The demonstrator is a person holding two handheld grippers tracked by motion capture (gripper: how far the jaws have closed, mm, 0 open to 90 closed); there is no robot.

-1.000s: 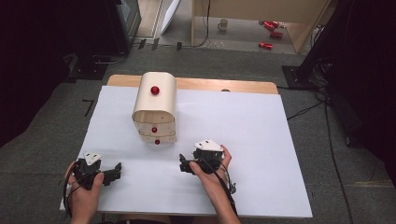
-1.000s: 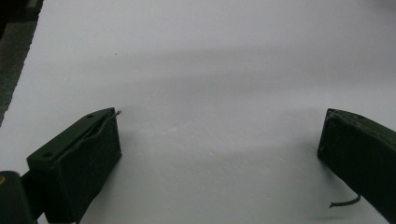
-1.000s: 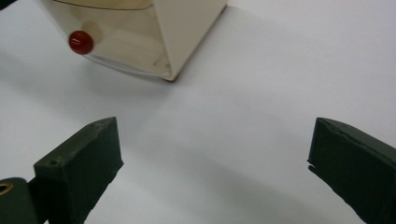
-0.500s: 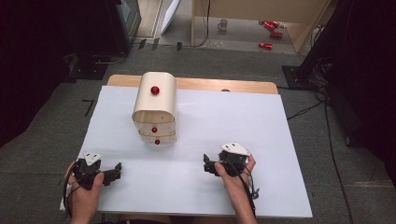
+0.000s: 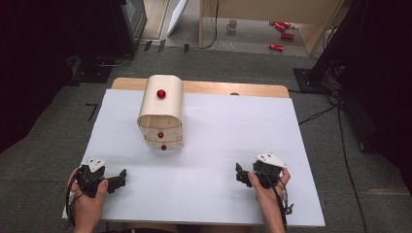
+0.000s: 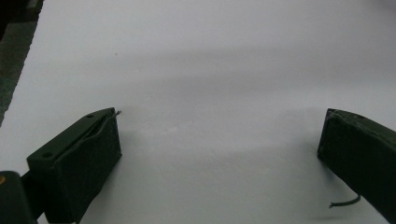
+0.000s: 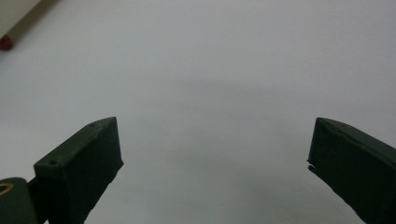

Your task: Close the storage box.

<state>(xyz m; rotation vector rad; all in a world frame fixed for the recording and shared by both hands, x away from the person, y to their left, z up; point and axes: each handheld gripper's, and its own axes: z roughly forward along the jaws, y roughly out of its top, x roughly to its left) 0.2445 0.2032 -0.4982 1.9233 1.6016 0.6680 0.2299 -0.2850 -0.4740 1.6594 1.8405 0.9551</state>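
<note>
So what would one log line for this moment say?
left gripper: open, empty | right gripper: open, empty | wooden drawer box: untouched, drawers shut | white table

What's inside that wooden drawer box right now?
Cannot be seen: the wooden drawer box has its drawers pushed in, with red knobs on the fronts and one on top. Both grippers, left and right, are open, away from it.

I'm looking down at a white-topped wooden bench (image 5: 233,121) sitting on grey carpet (image 5: 63,126). Red cans (image 5: 281,35) and a mug (image 5: 232,24) are lying beyond, beside dark equipment (image 5: 121,24).
</note>
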